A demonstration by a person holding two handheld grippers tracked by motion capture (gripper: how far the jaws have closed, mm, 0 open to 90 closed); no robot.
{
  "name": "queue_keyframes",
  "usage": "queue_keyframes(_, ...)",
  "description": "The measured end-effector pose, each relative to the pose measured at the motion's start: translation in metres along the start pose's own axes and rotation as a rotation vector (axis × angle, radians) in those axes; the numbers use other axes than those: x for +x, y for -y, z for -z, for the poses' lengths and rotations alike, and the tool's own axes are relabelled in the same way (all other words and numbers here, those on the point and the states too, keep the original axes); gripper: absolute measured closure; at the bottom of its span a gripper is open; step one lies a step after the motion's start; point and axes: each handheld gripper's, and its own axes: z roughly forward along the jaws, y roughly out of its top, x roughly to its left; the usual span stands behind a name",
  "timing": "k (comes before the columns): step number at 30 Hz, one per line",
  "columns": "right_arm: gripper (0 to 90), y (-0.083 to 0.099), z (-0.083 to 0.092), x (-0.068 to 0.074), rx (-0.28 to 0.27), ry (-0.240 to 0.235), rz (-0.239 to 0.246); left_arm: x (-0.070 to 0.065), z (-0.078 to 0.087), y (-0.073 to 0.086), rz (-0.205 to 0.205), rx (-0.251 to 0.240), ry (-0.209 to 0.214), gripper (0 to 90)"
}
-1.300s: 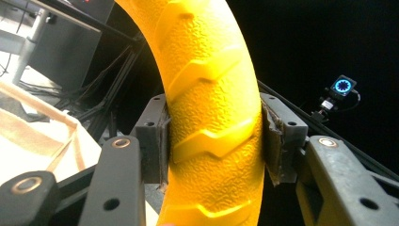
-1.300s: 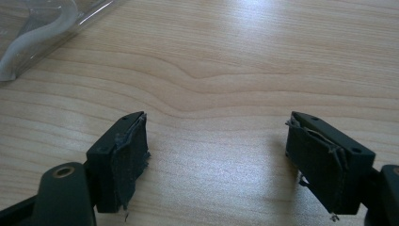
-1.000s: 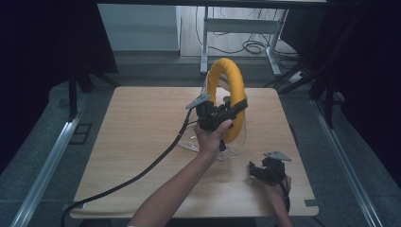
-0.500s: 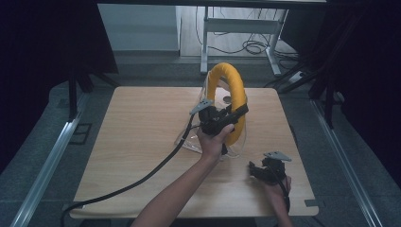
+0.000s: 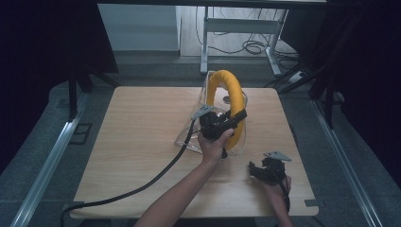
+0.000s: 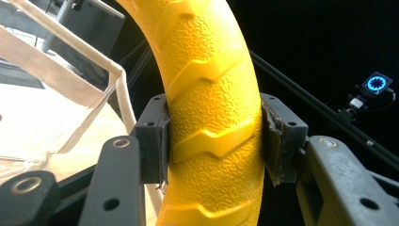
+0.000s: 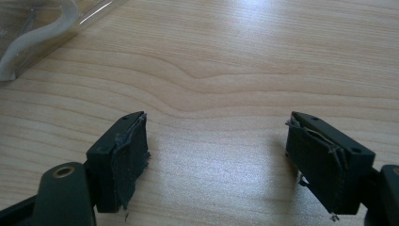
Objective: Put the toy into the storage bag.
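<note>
A yellow ring (image 5: 229, 101) with a raised tread pattern stands upright inside a clear plastic bag (image 5: 198, 130) with a pale fabric rim, near the middle of the wooden table (image 5: 142, 137). My left gripper (image 5: 221, 124) is shut on the ring's near side; in the left gripper view the ring (image 6: 211, 108) sits squeezed between both pads (image 6: 157, 141). My right gripper (image 5: 263, 170) rests low at the table's front right, open, its pads (image 7: 127, 155) wide apart over bare wood. A corner of the clear bag (image 7: 42, 28) shows at the upper left of the right gripper view.
A thick black cable (image 5: 142, 182) trails from the left gripper across the table to its front left edge. Metal rails (image 5: 45, 165) run along both sides of the table. A desk frame and loose cables (image 5: 250, 45) stand on the floor beyond the far edge.
The left hand and gripper have shifted slightly lower and toward the ring's near side. The right gripper has stayed where it was.
</note>
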Motion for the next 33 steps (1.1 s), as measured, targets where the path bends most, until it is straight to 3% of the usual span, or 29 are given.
queue_keyframes(8,21.2,0.0,0.0,0.0,0.0,0.0,0.002,0.006,0.008,0.002,0.017,-0.01,0.003,50.3)
queue_keyframes(17,21.2,0.0,0.0,0.0,0.0,0.0,0.003,0.003,0.01,-0.001,0.016,-0.011,-0.031,48.2)
queue_keyframes(23,21.2,0.0,0.0,0.0,0.001,-0.001,0.002,0.0,0.016,-0.01,0.021,0.0,-0.012,33.0)
queue_keyframes(33,21.2,0.0,0.0,0.0,0.003,-0.001,0.003,-0.002,0.037,-0.022,-0.018,0.032,0.021,31.0)
